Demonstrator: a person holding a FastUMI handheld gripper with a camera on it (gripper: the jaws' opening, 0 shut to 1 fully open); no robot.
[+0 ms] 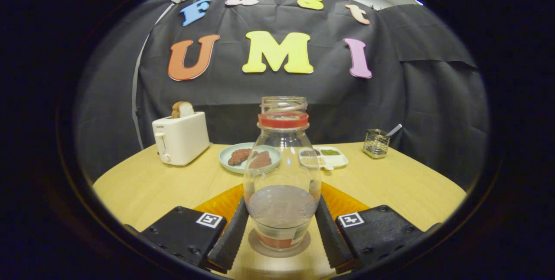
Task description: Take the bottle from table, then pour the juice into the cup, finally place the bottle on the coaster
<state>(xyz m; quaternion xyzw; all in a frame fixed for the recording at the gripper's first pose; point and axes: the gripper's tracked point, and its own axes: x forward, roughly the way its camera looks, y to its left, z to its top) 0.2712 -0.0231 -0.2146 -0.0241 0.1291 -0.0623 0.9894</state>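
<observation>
A clear glass bottle [282, 163] with a red neck ring and no cap stands upright between my fingers. It holds a little pale juice in its lower part. Its base rests on a round grey coaster [260, 247] on the wooden table [143, 189]. My gripper [282, 204] has one finger [230, 236] pressed on each side of the bottle's lower body.
An orange mat [221, 204] lies just behind the bottle. Beyond it sit a pale plate [226, 158] with brown food and a white divided tray [338, 161]. A white toaster [181, 138] holding a bread slice stands far left, a wire holder [376, 143] far right.
</observation>
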